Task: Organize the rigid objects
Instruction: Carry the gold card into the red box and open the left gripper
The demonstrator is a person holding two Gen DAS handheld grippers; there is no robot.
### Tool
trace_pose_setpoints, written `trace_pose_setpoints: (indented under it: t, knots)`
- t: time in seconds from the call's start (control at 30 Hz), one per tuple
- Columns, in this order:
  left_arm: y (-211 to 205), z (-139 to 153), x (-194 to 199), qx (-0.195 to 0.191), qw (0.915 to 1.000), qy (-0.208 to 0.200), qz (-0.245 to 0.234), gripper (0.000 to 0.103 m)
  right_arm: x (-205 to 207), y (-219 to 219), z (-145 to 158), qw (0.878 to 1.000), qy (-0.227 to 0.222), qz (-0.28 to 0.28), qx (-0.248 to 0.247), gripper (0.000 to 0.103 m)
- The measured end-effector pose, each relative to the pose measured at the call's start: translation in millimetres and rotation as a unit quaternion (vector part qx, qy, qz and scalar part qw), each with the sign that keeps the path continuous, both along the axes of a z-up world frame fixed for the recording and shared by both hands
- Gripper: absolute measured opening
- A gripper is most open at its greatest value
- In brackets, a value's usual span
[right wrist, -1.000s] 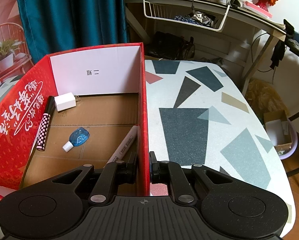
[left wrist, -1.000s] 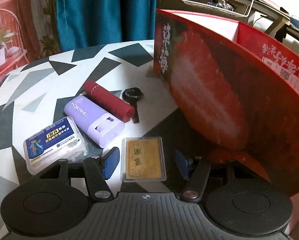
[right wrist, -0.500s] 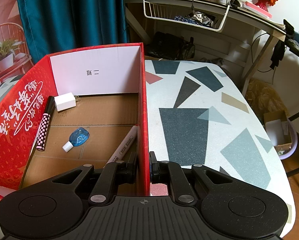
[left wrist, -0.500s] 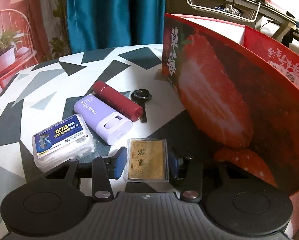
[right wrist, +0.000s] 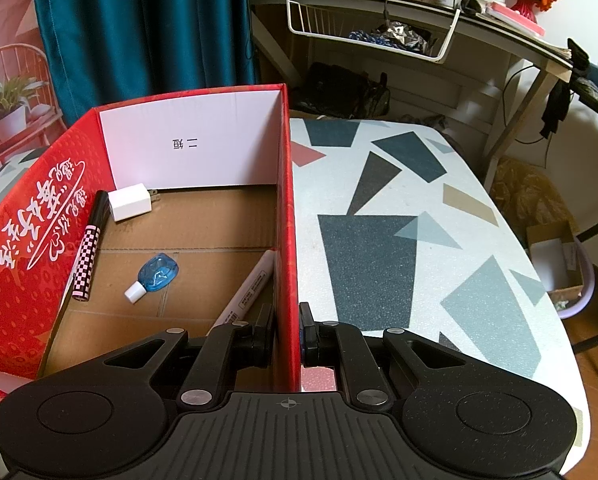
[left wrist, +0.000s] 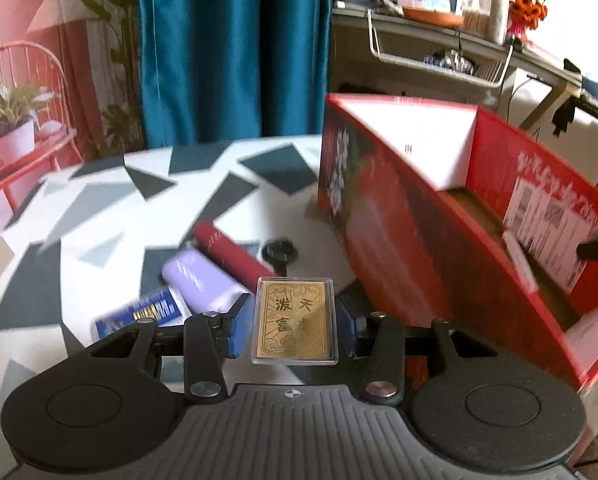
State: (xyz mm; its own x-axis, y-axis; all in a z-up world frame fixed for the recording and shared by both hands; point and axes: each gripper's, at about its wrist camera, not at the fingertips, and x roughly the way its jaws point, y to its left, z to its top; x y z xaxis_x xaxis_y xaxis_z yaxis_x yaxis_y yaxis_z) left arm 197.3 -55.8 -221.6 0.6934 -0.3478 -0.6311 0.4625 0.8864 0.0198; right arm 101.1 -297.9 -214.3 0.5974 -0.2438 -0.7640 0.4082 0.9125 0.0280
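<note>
A gold card in a clear case [left wrist: 294, 322] hangs above the table, with my left gripper [left wrist: 293, 326] shut on its two long edges. Below it on the table lie a purple case [left wrist: 203, 284], a dark red tube [left wrist: 231, 254], a black key [left wrist: 280, 254] and a blue-labelled packet [left wrist: 147, 314]. The red strawberry box [left wrist: 399, 216] stands to the right. My right gripper [right wrist: 287, 330] is shut on that box's right wall [right wrist: 287, 208]. Inside the box lie a white charger [right wrist: 130, 202], a checkered pen [right wrist: 89, 246], a blue dropper bottle [right wrist: 155, 274] and a white marker [right wrist: 247, 286].
The patterned tabletop [right wrist: 399, 220] stretches right of the box to a rounded edge. A blue curtain [left wrist: 235, 48] and a red chair with a plant [left wrist: 15, 120] stand behind. A cluttered desk with a wire basket [right wrist: 371, 28] is at the back right.
My left gripper closed on the gold card and lifted it off the table; the view now looks over the box's wall. The right gripper and the box have not moved.
</note>
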Motion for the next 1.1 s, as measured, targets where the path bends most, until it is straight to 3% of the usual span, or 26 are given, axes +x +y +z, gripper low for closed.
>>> trace_pose_setpoints:
  t: [0.2, 0.47, 0.7, 1.1]
  knots:
    - [-1, 44, 11, -0.036, 0.9986, -0.038, -0.004, 0.047, 0, 0, 0, 1.000, 0.000, -0.001, 0.000, 0.011]
    - [-47, 78, 22, -0.035, 0.9931, -0.080, -0.079, 0.047, 0, 0, -1, 1.000, 0.003, 0.001, -0.001, 0.011]
    - [-91, 61, 30, 0.003, 0.9882, -0.081, -0.130, 0.047, 1, 1, -2, 1.000, 0.005, 0.003, -0.001, 0.011]
    - [-114, 40, 45, 0.038, 0.9848, -0.071, -0.154, 0.047, 2, 1, -2, 1.000, 0.007, 0.005, -0.002, 0.011]
